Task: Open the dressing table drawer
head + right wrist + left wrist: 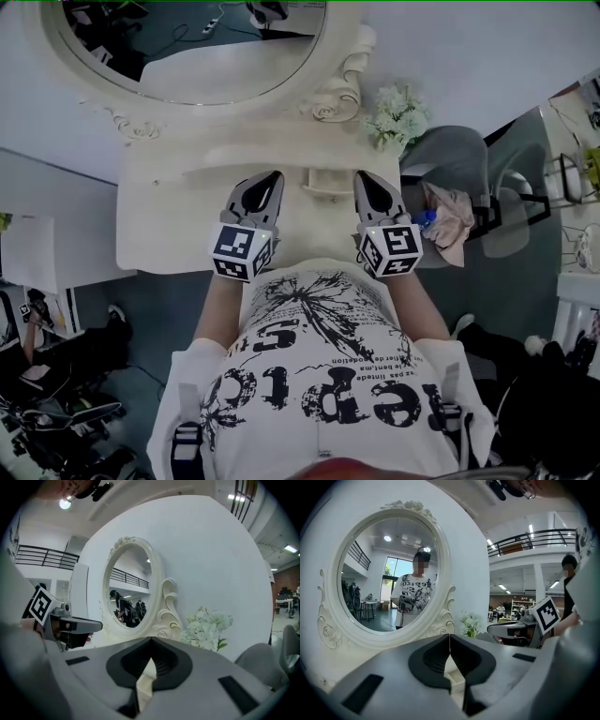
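Standing at a cream dressing table (pixel 159 216), the person holds both tools low over its top, pointed towards the oval mirror (pixel 187 47) at the back. The left gripper (pixel 271 178) has its jaws pressed together at the tips with nothing caught between them, as its own view confirms (pixel 449 641). The right gripper (pixel 367 180) is likewise clenched and empty (pixel 151 641). The two are held side by side and apart, neither touching the furniture.

The small drawer (pixel 328 181) sits in the raised shelf below the mirror, between the two sets of jaws and just ahead of them. It looks pushed in, though the steep angle from above makes that hard to judge.

A bunch of white flowers (pixel 398 114) stands at the right end of the table, next to the mirror's scrolled frame. Beyond that corner is a grey chair (pixel 450 155) with a peach cloth (pixel 452 220) lying on it. The mirror (pixel 389 573) reflects the person in a printed white shirt
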`<state>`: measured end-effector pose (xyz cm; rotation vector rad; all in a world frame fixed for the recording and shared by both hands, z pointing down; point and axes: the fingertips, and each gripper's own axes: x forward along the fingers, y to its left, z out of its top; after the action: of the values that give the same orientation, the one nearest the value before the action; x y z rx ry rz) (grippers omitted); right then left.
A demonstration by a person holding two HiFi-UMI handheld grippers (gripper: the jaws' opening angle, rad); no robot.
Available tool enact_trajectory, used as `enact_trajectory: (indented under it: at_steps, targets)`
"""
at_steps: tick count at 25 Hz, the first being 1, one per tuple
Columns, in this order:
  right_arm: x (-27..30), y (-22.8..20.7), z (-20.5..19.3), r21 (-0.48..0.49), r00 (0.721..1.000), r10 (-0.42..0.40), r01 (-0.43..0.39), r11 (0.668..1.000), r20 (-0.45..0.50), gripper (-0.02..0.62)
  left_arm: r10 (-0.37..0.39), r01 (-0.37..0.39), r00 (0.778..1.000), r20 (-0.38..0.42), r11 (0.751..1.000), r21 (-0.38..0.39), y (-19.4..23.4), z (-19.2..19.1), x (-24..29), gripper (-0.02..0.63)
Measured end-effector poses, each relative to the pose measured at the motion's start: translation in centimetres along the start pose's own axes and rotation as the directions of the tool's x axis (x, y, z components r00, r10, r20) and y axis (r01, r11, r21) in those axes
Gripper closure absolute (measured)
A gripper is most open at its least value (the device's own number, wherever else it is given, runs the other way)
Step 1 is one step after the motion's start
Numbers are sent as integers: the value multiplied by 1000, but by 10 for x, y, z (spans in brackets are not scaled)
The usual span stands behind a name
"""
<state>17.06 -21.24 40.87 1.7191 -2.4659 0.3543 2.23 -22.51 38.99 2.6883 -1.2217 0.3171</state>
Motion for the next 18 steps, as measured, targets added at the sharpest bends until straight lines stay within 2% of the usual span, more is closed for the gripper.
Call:
enact_trajectory:
  at_steps: [18]
  targets:
    - [-4, 9, -5, -35, 1000, 10, -9, 999, 10, 578, 8, -8, 1000, 4, 999, -33, -2, -5, -5, 587]
